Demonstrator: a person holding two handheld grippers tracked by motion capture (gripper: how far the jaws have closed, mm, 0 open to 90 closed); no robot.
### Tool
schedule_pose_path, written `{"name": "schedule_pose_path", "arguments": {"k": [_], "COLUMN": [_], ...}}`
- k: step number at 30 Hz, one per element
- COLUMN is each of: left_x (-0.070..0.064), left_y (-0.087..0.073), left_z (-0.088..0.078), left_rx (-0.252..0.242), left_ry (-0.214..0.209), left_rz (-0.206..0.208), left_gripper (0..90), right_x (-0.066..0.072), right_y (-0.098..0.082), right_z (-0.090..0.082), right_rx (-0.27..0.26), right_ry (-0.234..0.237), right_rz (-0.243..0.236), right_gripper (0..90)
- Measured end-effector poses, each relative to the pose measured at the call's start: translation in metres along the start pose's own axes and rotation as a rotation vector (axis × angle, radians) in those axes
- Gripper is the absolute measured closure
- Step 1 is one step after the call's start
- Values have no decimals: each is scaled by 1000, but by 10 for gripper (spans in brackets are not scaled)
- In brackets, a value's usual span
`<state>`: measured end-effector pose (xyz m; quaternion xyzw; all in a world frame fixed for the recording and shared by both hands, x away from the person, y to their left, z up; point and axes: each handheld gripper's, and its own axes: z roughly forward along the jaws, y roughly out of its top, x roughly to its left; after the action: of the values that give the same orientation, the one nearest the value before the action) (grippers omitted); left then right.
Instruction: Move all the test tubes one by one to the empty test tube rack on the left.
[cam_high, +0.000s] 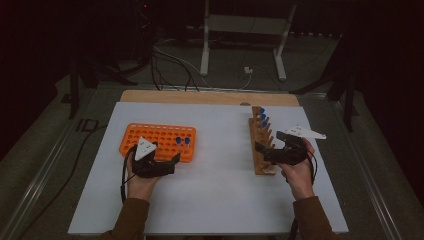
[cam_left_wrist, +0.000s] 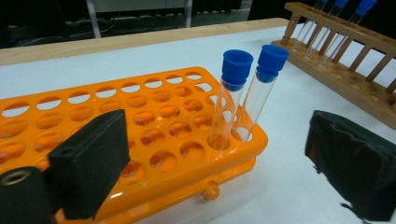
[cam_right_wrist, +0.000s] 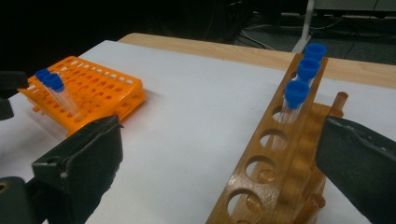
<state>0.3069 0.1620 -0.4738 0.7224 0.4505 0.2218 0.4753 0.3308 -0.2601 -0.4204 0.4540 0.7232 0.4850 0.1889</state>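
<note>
White tabletop, dark room. Left gripper (cam_high: 175, 159) jaws apart, empty, beside orange plastic rack (cam_left_wrist: 154, 116) holding two blue-capped clear tubes (cam_left_wrist: 231, 100). Right gripper (cam_high: 260, 148) jaws apart, straddling wooden tube rack (cam_right_wrist: 273, 163).

Dim room, dark surroundings, soft blur

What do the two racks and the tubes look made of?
Orange rack: moulded plastic by its look, glossy, uniform colour. Other rack: varnished wood, grain and shine visible. Tubes: clear glass or plastic, can't tell which; blue caps look like matte plastic.
</note>
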Motion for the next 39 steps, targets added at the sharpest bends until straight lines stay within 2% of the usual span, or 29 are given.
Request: {"name": "schedule_pose_path", "arguments": {"k": [5, 9, 16, 18, 22, 24, 27, 31, 33, 39], "left_x": [5, 7, 3, 3, 4, 4, 4, 4, 3, 1], "left_y": [-2, -3, -4, -4, -4, -4, -5, -6, -6, -6], "left_z": [-4, -6, -4, -4, -3, -3, -3, -2, -1, -1], "left_rx": [-2, -13, -11, -12, -15, -16, -15, -11, -10, -10], "left_ry": [3, 3, 9, 12, 10, 9, 8, 8, 6, 4], "left_rz": [-22, -39, -24, -23, -29, -30, -29, -28, -29, -20], "left_gripper": [19, 19, 30, 38, 41, 42, 42, 42, 42, 45], "right_x": [-4, -11, -25, -28, -34, -36, -40, -42, -41, -42], "right_y": [7, 10, 13, 13, 11, 10, 8, 8, 9, 7], "right_z": [5, 12, 28, 33, 43, 49, 57, 63, 65, 71], "right_rx": [24, 39, 65, 75, 93, 110, 117, 106, 108, 111], "right_ry": [-12, -27, -81, -92, -105, -139, -165, -173, -192, -204], "right_rz": [-7, -5, 21, 16, 7, -2, 3, -2, -20, -41], "right_gripper": [10, 50, 66, 121, 329, 418, 520, 595, 630, 730]}}
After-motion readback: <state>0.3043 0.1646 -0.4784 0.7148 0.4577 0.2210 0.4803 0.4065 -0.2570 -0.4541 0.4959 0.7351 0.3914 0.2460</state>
